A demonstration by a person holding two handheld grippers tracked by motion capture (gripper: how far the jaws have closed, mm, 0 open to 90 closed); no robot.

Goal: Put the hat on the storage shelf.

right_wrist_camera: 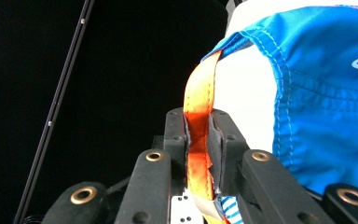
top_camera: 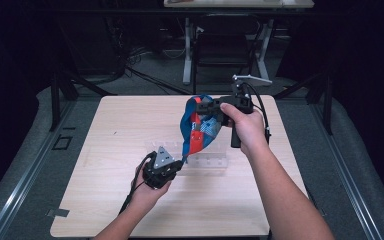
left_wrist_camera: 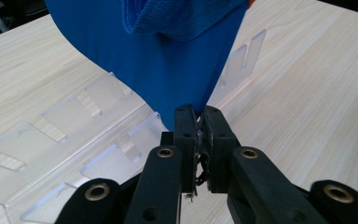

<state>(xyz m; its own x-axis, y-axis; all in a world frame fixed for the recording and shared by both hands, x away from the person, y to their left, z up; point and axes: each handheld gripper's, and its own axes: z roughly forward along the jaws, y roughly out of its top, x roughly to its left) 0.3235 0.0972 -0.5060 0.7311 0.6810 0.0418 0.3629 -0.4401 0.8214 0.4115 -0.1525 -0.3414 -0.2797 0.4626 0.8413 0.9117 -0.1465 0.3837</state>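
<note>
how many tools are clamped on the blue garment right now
2. The left tool pinches the blue garment at its lower corner, above the clear rack. The right tool grips its orange strap at the top.

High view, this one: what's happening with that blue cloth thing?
A person holds a blue and orange garment stretched in the air between two tongs, above a clear plastic rack on the wooden table. The left tongs are shut on a blue corner at the low end. The right tongs are shut on an orange strip at the raised end. The cloth hangs clear of the tabletop; whether it touches the rack is unclear.
</note>
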